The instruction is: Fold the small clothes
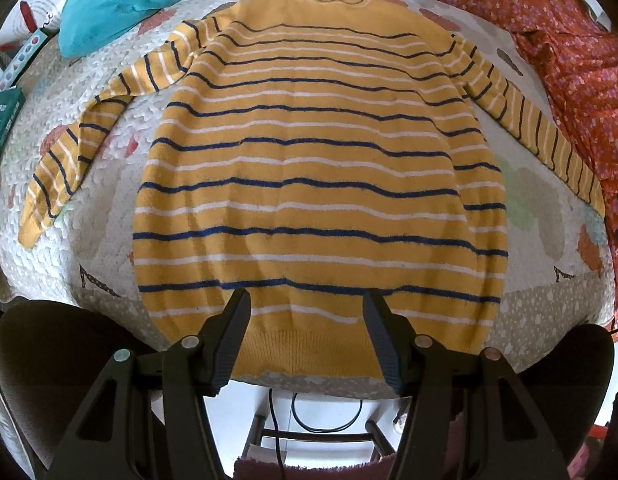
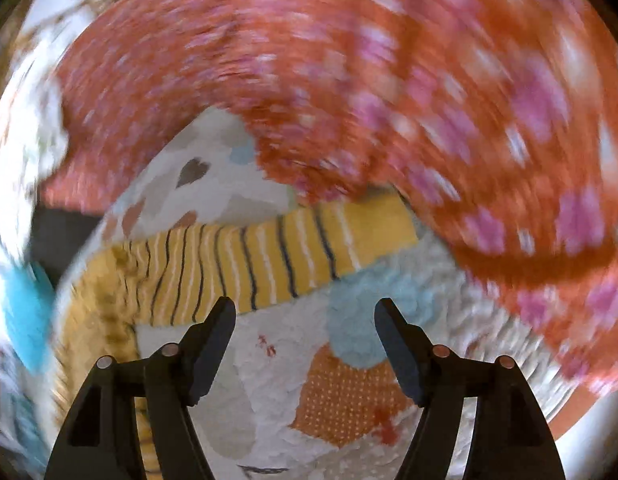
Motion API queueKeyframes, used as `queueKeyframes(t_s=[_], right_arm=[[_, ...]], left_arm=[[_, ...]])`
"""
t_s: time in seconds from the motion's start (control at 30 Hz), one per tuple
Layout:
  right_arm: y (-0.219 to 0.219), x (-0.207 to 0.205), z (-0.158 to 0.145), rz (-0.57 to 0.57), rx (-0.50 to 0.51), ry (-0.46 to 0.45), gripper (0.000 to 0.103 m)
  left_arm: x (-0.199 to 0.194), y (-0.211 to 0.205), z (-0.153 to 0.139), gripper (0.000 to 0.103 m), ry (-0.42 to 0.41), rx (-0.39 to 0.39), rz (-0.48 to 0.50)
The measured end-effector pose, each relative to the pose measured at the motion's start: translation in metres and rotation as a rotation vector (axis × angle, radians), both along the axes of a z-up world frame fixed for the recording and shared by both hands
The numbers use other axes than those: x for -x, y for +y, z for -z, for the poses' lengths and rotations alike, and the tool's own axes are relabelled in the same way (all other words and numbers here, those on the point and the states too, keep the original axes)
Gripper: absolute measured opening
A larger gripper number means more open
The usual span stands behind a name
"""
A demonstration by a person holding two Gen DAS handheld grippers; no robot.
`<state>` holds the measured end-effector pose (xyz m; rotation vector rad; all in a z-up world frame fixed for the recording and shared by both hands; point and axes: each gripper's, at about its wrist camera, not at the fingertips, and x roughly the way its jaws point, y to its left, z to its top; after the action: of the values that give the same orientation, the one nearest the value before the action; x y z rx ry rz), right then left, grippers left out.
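A yellow sweater point(image 1: 309, 168) with navy and white stripes lies flat on a patterned quilt point(image 1: 109, 216), hem nearest me and both sleeves spread out. My left gripper point(image 1: 307, 300) is open and empty, held above the hem near its middle. My right gripper point(image 2: 305, 308) is open and empty above the quilt, just short of the sweater's right sleeve point(image 2: 269, 260), whose cuff points right. The right wrist view is blurred by motion.
An orange floral garment point(image 1: 549, 40) lies piled at the right, next to the sleeve, and fills the top of the right wrist view point(image 2: 389, 80). A teal garment point(image 1: 125, 4) and some boxes point(image 1: 5, 120) sit at the far left. The quilt's near edge point(image 1: 309, 382) is below the hem.
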<state>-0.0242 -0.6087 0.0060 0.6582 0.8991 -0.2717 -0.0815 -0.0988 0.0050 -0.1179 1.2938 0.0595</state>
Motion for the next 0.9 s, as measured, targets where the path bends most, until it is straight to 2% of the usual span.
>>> queueKeyframes(t_s=[0.07, 0.13, 0.33, 0.4, 0.43, 0.47, 0.5, 0.53, 0.57, 0.67, 0.77, 0.9], right_arm=[[-0.017, 0.009, 0.02, 0.075, -0.136, -0.012, 0.076], [-0.027, 0.009, 0.033, 0.118, -0.197, -0.03, 0.076], [-0.05, -0.018, 0.058, 0.215, -0.268, -0.04, 0.076], [-0.056, -0.026, 0.058, 0.268, -0.262, -0.069, 0.076], [-0.056, -0.033, 0.057, 0.28, -0.247, -0.078, 0.069], [-0.052, -0.042, 0.057, 0.27, -0.229, -0.075, 0.044], [-0.05, -0.05, 0.057, 0.241, -0.229, -0.068, 0.024], [-0.044, -0.059, 0.056, 0.201, -0.229, -0.048, 0.009], [-0.037, -0.063, 0.048, 0.196, -0.176, -0.032, 0.009], [-0.011, -0.069, 0.005, 0.12, 0.054, -0.06, 0.009], [0.006, -0.082, -0.061, 0.077, 0.27, -0.132, 0.009], [0.014, -0.103, -0.122, 0.061, 0.366, -0.195, 0.009]], left_arm=[[-0.001, 0.002, 0.003, 0.057, 0.007, 0.007, -0.009], [-0.003, 0.004, 0.007, 0.057, 0.018, 0.008, -0.013], [-0.007, 0.001, 0.016, 0.057, 0.045, -0.005, -0.008], [-0.009, 0.003, 0.019, 0.057, 0.052, -0.004, -0.015], [-0.01, 0.004, 0.021, 0.057, 0.055, -0.004, -0.02], [-0.012, 0.006, 0.022, 0.057, 0.058, -0.002, -0.026], [-0.013, 0.009, 0.023, 0.057, 0.059, 0.001, -0.031], [-0.015, 0.012, 0.023, 0.057, 0.057, 0.002, -0.038], [-0.017, 0.016, 0.023, 0.057, 0.052, 0.003, -0.044], [-0.028, 0.033, 0.018, 0.057, 0.025, 0.016, -0.07], [-0.045, 0.054, 0.013, 0.057, -0.009, 0.026, -0.092], [-0.076, 0.079, 0.004, 0.057, -0.087, 0.038, -0.117]])
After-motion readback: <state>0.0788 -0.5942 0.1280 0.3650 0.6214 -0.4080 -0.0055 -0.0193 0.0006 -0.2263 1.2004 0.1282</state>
